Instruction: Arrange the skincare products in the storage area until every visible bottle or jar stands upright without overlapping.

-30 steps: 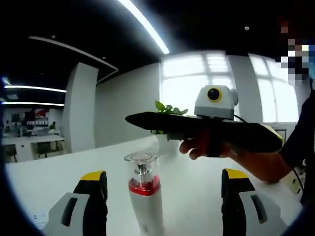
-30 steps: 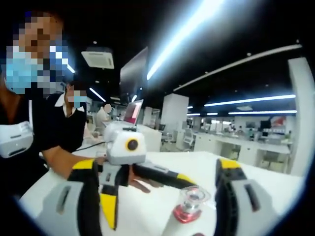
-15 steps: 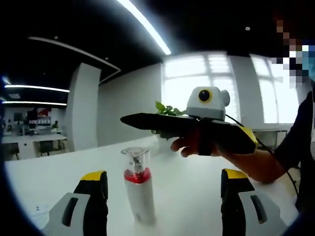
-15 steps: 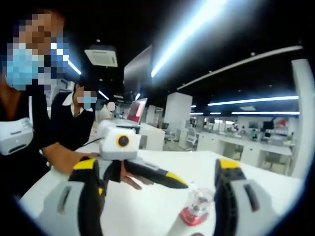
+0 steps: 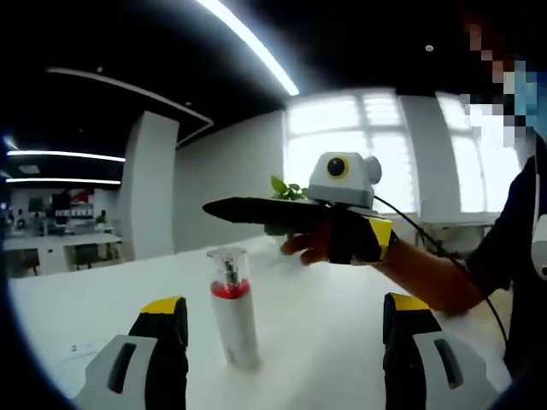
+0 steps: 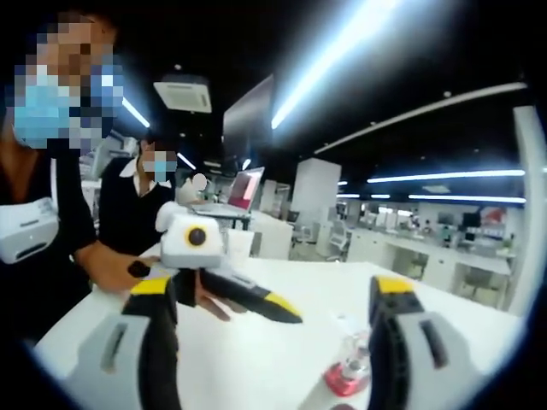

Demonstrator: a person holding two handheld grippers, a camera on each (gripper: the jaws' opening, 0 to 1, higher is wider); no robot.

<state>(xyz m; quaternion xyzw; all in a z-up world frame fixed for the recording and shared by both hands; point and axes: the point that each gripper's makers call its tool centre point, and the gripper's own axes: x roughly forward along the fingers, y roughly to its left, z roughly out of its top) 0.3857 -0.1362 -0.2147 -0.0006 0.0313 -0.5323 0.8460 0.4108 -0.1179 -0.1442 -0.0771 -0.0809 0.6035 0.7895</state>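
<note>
A white bottle (image 5: pixel 232 318) with a red collar and a clear cap stands upright on the white table (image 5: pixel 325 325). It is a little ahead of my left gripper (image 5: pixel 284 306), nearer the left jaw, and that gripper is open and holds nothing. The right gripper (image 5: pixel 256 211), held by a hand, reaches in from the right above and behind the bottle. In the right gripper view the same bottle (image 6: pixel 350 369) stands low, just inside the right jaw of my right gripper (image 6: pixel 273 286), which is open and apart from it. The left gripper (image 6: pixel 244 296) lies across the table beyond.
A potted plant (image 5: pixel 287 187) stands at the table's far edge by the bright windows. A person (image 6: pixel 38 231) holding the grippers and another person (image 6: pixel 145 209) are at the left, with a laptop (image 6: pixel 243 190) behind. Rows of desks (image 6: pixel 444 260) fill the back.
The left gripper has drawn back from the bottle, which now looks smaller and farther. The right gripper has also pulled away, and the bottle sits lower and nearer its right jaw.
</note>
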